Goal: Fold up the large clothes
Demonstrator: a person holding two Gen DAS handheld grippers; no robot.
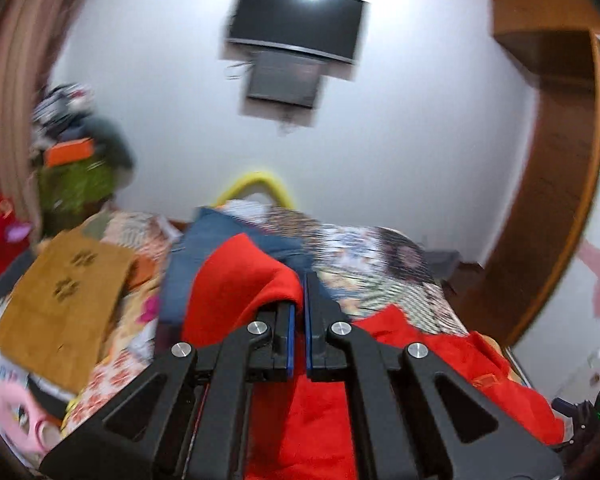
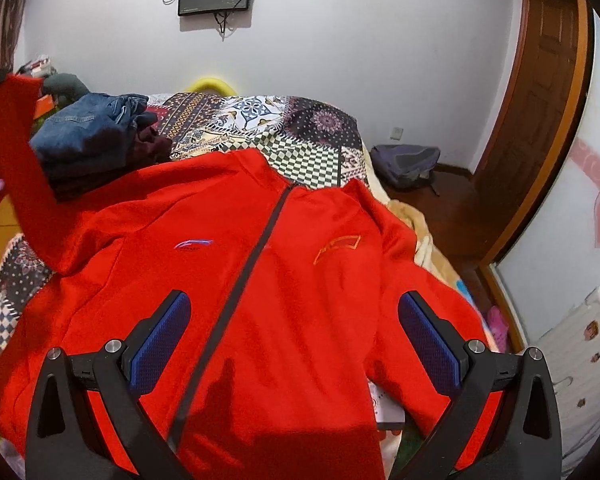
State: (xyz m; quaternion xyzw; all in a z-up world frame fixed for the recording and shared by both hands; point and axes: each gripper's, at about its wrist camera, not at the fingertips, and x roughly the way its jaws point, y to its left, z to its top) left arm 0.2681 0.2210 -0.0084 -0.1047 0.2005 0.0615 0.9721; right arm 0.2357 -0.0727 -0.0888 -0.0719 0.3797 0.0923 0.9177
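Note:
A red zip-up jacket (image 2: 300, 248) lies front up on the bed, its dark zipper running down the middle. My right gripper (image 2: 294, 304) hovers open over the jacket's lower part, with nothing between its blue pads. My left gripper (image 1: 300, 296) is shut on the jacket's red sleeve (image 1: 236, 276), which drapes over its left finger. In the right wrist view that sleeve (image 2: 16, 132) rises off the bed at the far left. The rest of the jacket (image 1: 440, 360) lies below the left gripper.
Folded jeans (image 2: 84, 132) are stacked at the bed's far left on the patchwork bedspread (image 2: 300, 128). A brown paper bag (image 1: 64, 300) and clutter lie left of the bed. A backpack (image 2: 404, 164) sits on the floor by the wooden door (image 2: 540, 120).

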